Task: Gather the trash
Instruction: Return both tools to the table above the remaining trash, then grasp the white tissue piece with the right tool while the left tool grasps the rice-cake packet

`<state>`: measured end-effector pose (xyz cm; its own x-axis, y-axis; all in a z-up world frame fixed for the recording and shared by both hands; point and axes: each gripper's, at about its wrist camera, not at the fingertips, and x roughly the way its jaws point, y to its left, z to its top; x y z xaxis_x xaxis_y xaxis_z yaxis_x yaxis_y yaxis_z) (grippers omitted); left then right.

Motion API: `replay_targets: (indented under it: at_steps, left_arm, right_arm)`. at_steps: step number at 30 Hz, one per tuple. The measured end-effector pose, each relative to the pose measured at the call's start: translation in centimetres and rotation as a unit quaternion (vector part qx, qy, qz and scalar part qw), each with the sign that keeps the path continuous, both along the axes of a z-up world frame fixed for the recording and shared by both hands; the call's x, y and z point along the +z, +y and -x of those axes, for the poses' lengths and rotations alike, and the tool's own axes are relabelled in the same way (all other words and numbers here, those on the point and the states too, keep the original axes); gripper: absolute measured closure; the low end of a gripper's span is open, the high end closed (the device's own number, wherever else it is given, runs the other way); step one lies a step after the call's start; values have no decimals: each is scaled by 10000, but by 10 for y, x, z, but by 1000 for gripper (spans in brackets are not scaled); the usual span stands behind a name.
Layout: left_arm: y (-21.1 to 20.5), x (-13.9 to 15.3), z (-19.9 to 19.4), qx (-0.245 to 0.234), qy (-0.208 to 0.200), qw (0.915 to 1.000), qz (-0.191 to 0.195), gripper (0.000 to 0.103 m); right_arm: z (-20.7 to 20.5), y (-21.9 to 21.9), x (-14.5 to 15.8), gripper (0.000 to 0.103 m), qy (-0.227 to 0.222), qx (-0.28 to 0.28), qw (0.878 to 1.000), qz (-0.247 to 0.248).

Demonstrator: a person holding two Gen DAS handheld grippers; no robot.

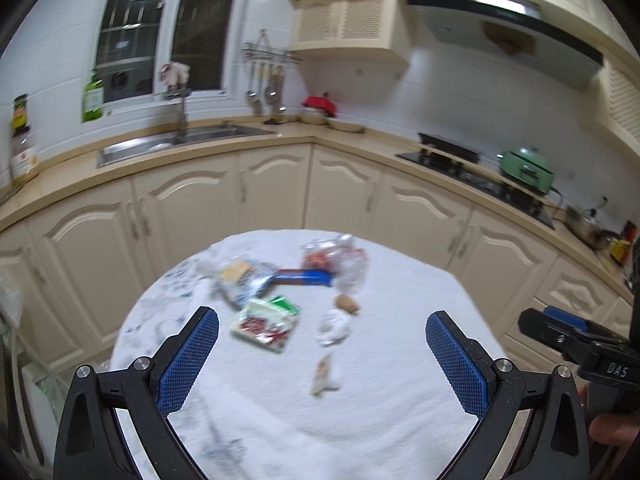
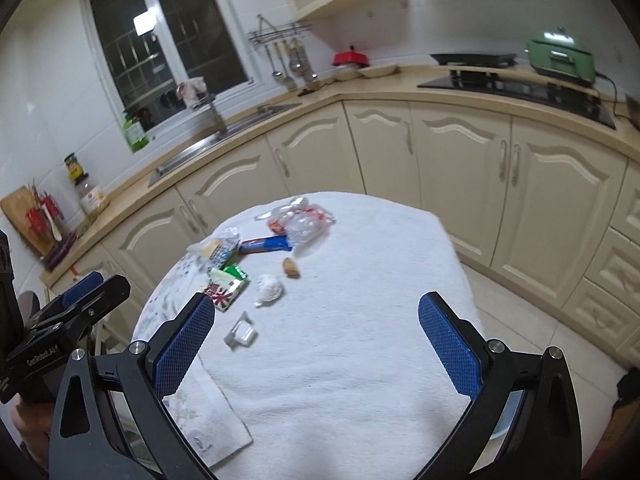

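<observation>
Trash lies on a white-towelled round table [image 1: 400,360] [image 2: 380,360]: a green and red snack wrapper [image 1: 266,322] [image 2: 225,290], a crumpled white tissue [image 1: 334,326] [image 2: 270,288], a small flat packet [image 1: 324,374] [image 2: 240,334], a brown lump [image 1: 347,304] [image 2: 292,267], a blue bar wrapper [image 1: 306,277] [image 2: 266,244], clear crumpled plastic [image 1: 340,258] [image 2: 300,220] and a yellowish foil bag [image 1: 240,276] [image 2: 214,250]. My left gripper [image 1: 322,332] is open and empty above the table's near side. My right gripper [image 2: 316,320] is open and empty, right of the trash.
Cream kitchen cabinets [image 1: 272,192] curve behind the table, with a sink [image 1: 176,142], a hob [image 1: 472,168] and a green appliance [image 2: 560,56] on the counter. The other gripper shows at the right edge of the left view [image 1: 580,344] and at the left edge of the right view [image 2: 68,312].
</observation>
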<state>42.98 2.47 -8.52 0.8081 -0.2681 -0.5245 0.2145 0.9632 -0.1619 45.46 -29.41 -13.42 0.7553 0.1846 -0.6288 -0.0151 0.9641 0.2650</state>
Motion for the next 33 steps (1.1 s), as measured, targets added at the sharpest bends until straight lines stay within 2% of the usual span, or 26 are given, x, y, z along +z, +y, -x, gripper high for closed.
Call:
replay_targets:
  at_steps: [8, 19, 24, 30, 31, 33]
  left_arm:
    - [32, -8, -2, 419, 275, 9987, 32, 1]
    - [62, -29, -39, 702, 675, 9952, 15, 1]
    - [68, -45, -59, 779, 935, 9926, -4, 1]
    - [68, -61, -84, 777, 1097, 9909, -56, 1]
    - [68, -62, -89, 775, 1114, 9907, -66, 1]
    - [67, -67, -96, 781, 1137, 9904, -79, 1]
  right_arm:
    - [-15, 38, -19, 0, 222, 366, 9988, 222]
    - [-58, 93, -79, 3, 854, 974, 9908, 391]
    - [-78, 114, -105, 18, 1183, 1229, 9845, 408]
    - [-96, 133, -136, 57, 1515, 1380, 9774, 526]
    - [-96, 134, -139, 62, 1520, 1361, 9774, 552]
    - [-95, 134, -140, 66, 1413, 1391, 9783, 605]
